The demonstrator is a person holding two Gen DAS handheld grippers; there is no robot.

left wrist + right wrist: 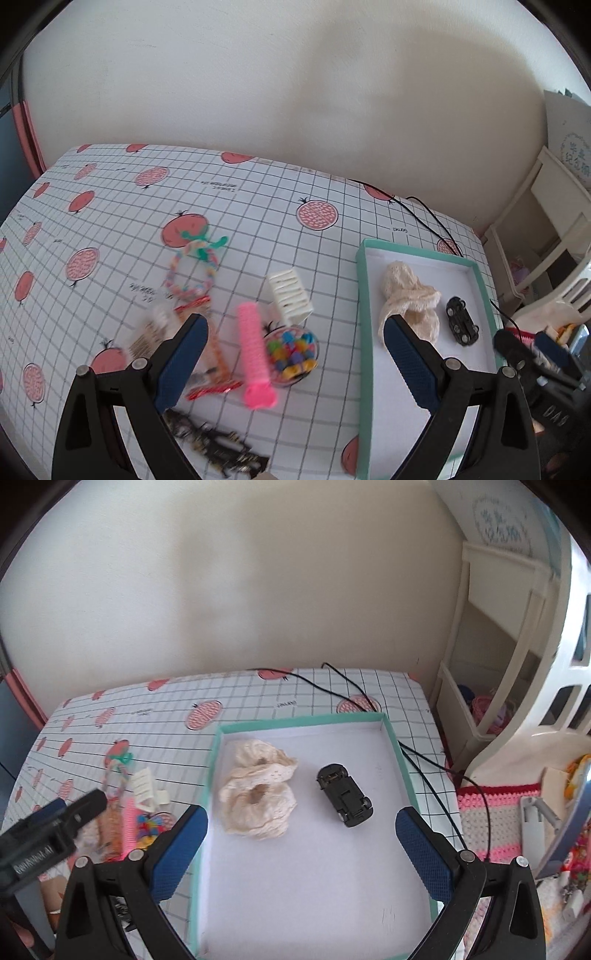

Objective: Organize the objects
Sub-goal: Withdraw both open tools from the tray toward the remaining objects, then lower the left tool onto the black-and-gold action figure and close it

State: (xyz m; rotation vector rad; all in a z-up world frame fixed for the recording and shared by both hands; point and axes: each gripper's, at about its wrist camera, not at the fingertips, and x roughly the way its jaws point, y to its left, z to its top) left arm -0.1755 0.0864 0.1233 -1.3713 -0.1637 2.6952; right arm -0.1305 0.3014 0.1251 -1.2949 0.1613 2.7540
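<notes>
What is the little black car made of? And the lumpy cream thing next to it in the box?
Black toy car: probably hard plastic, matte, with moulded panels showing on its underside. Cream thing: soft fabric, seemingly knitted or lacy, crumpled into folds with a patterned edge.

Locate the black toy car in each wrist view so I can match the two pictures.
Left wrist: the black toy car lies at right of centre, inside the teal box, right of the cream cloth.
Right wrist: the black toy car lies near centre, inside the teal box, right of the cream cloth.
Shared landmark: the cream cloth beside the car.
</notes>
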